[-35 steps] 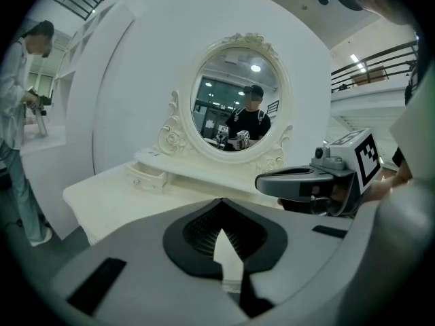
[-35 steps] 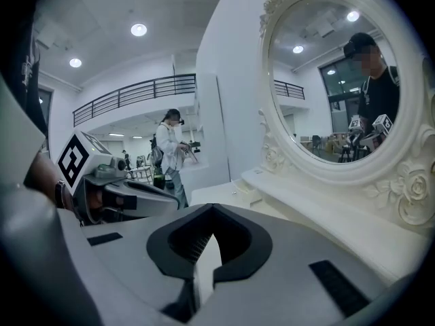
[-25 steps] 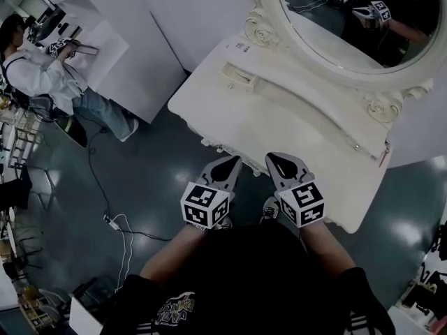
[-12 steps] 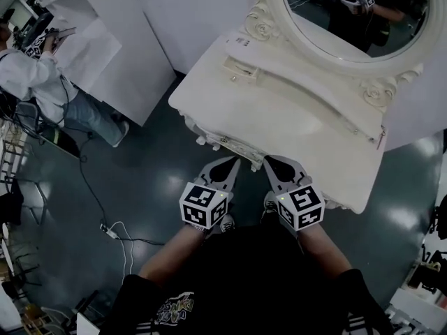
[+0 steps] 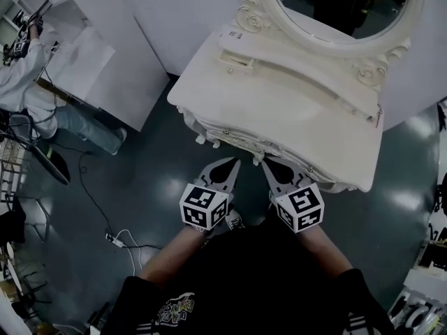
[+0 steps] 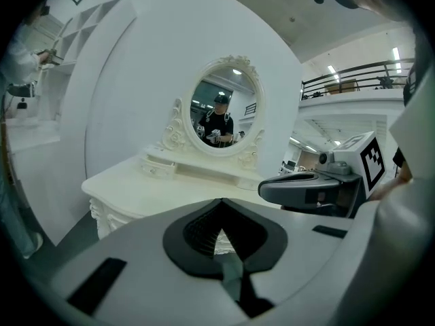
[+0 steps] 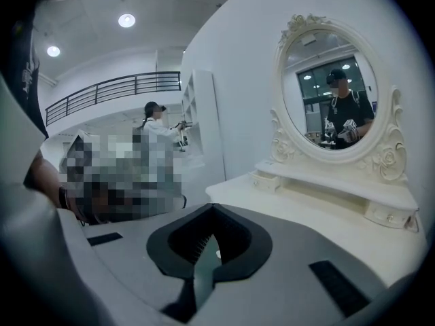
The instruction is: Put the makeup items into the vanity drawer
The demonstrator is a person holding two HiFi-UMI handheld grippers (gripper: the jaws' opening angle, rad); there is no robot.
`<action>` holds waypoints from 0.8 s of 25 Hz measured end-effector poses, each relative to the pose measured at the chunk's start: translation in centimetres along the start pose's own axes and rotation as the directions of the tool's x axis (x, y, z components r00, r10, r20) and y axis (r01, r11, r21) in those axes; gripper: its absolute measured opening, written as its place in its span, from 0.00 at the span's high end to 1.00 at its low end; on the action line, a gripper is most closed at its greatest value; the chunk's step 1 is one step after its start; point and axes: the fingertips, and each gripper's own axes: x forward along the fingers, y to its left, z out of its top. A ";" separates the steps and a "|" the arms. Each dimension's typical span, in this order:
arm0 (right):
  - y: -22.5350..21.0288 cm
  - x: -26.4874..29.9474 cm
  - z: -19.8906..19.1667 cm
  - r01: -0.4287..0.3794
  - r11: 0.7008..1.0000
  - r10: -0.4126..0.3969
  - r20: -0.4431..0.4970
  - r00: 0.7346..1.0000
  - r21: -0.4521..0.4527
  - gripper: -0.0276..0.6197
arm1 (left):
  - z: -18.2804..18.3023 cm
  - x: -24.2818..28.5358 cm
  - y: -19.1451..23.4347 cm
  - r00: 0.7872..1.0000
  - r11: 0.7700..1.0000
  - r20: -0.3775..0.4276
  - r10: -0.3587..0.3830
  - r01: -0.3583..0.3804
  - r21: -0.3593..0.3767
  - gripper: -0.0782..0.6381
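Now | left tongs (image 5: 231, 165), right tongs (image 5: 269, 165): closed, empty | side by side before vanity (image 5: 279, 110)

The cream-white vanity (image 5: 279, 110) stands against the wall. Its carved front drawer (image 5: 227, 134) is shut below the worktop (image 5: 293, 117). A small drawer (image 5: 234, 58) sits closed on the raised shelf (image 5: 300, 72) under the oval mirror (image 5: 335, 12).

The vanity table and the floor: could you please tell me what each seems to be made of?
Vanity table: probably painted wood or moulded resin, cream with a satin finish; carved scrollwork runs along its edge. Floor: likely a hard, glossy coating, dark grey-green; it mirrors ceiling lights.
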 end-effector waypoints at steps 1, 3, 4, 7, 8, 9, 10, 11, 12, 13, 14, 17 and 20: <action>0.3 -0.1 0.0 0.006 1.000 -0.006 0.003 1.000 0.000 0.91 | -0.1 -0.3 0.0 1.000 1.000 -0.001 -0.006 0.006 0.004 0.89; 0.9 -0.4 -0.1 0.016 1.000 -0.016 0.011 1.000 0.000 0.91 | -0.3 -0.8 -0.1 1.000 1.000 -0.002 -0.016 0.016 0.011 0.89; 1.3 -0.5 -0.1 0.020 1.000 -0.020 0.013 1.000 0.001 0.91 | -0.3 -1.1 -0.1 1.000 1.000 0.000 -0.020 0.020 0.014 0.89; 2.3 -0.8 -0.2 0.023 1.000 -0.023 0.014 1.000 -0.002 0.91 | -0.3 -1.8 -0.2 1.000 0.999 0.005 -0.031 0.031 0.019 0.89; 2.6 -1.0 -0.3 0.025 1.000 -0.024 0.014 1.000 -0.004 0.91 | -0.4 -2.0 -0.3 0.999 0.999 0.006 -0.034 0.034 0.020 0.89; 2.8 -1.1 -0.4 0.026 1.000 -0.026 0.015 1.000 -0.004 0.91 | -0.4 -2.1 -0.4 0.999 0.999 0.006 -0.037 0.037 0.022 0.89; 2.9 -1.2 -0.4 0.028 1.000 -0.028 0.016 0.999 -0.005 0.91 | -0.5 -2.2 -0.6 0.999 0.999 0.007 -0.041 0.041 0.024 0.89; 3.0 -1.3 -0.4 0.030 1.000 -0.030 0.016 0.999 -0.005 0.91 | -0.5 -2.3 -0.7 0.999 0.999 0.007 -0.044 0.044 0.026 0.89; 3.1 -1.4 -0.4 0.032 0.999 -0.032 0.016 0.999 -0.005 0.91 | -0.5 -2.4 -0.8 0.999 0.999 0.008 -0.047 0.047 0.028 0.89; 3.2 -1.5 -0.5 0.033 0.999 -0.033 0.016 0.999 -0.005 0.91 | -0.5 -2.5 -0.9 0.999 0.998 0.010 -0.049 0.048 0.030 0.89; 3.3 -1.6 -0.5 0.032 0.999 -0.032 0.015 0.999 -0.006 0.91 | -0.4 -2.6 -0.9 0.999 0.998 0.012 -0.050 0.049 0.031 0.89; 3.8 -1.8 -0.4 0.029 1.000 -0.029 0.017 0.999 -0.012 0.91 | -0.2 -3.1 -1.2 0.999 0.998 0.022 -0.050 0.049 0.035 0.89; 4.1 -2.0 -0.3 0.025 1.000 -0.024 0.021 0.999 -0.015 0.91 | -0.1 -3.5 -1.4 0.998 0.998 0.028 -0.047 0.046 0.037 0.89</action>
